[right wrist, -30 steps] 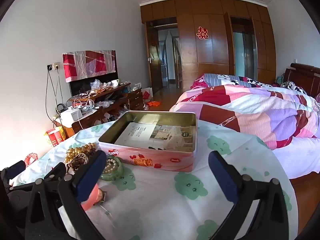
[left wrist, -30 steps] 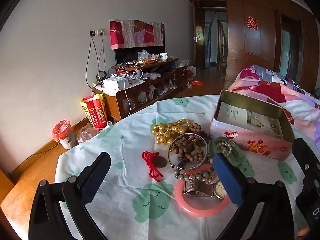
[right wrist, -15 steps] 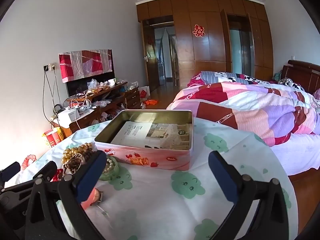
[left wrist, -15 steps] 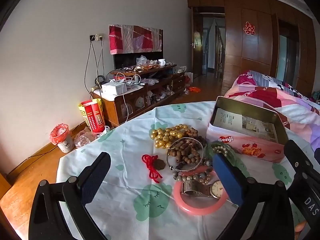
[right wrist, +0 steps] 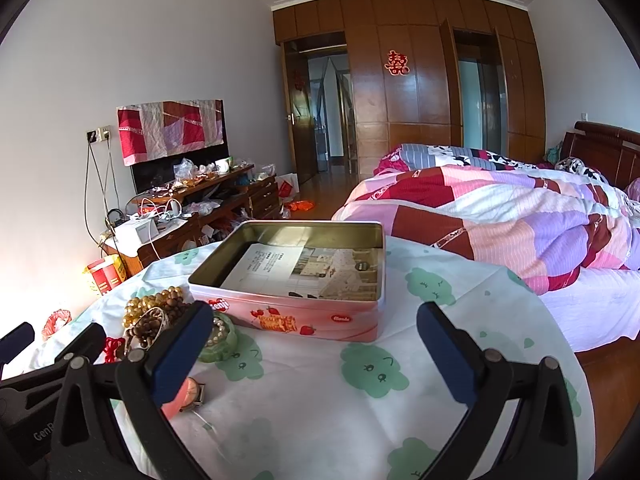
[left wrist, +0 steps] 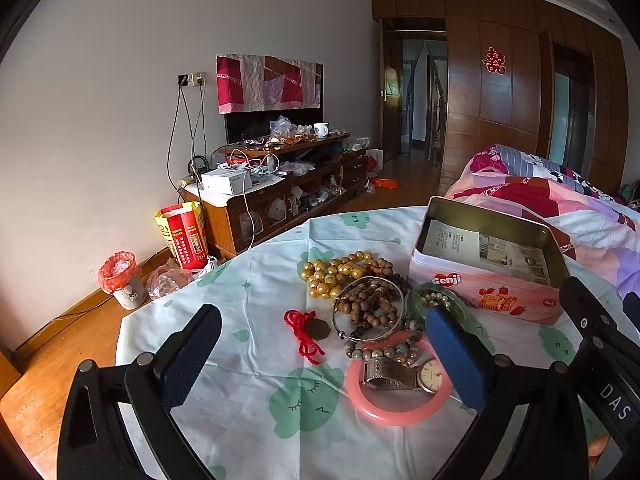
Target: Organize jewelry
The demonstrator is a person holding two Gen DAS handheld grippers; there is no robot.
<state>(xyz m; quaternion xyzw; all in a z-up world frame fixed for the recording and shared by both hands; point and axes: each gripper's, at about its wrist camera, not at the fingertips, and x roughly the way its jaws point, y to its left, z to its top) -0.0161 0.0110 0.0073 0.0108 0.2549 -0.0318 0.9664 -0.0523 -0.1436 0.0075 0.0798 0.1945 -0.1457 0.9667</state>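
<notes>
A round table under a white cloth printed with green cloud faces (left wrist: 248, 396) carries a heap of jewelry beside an open pink rectangular biscuit tin (left wrist: 486, 294), whose floor is lined with printed paper. The left gripper (left wrist: 324, 354) hovers over the heap with its blue-padded fingers spread wide and nothing between them. In its view lie a strand of gold-coloured beads (left wrist: 328, 276), a brown wooden bead string (left wrist: 366, 306) ringed by a thin silver bangle (left wrist: 370, 336), a red knotted cord with a bronze coin (left wrist: 306, 330), a pale green bangle (left wrist: 444, 300) just beside the tin, and a pink plastic bangle (left wrist: 394, 412) with a metal-strapped wristwatch (left wrist: 404, 376) lying across it. The right gripper (right wrist: 314, 354) hangs above bare cloth before the tin (right wrist: 304, 320), fingers likewise wide apart and empty. The left tool's dark frame (right wrist: 48, 364) shows at its left edge; whether it touches the cloth is unclear.
</notes>
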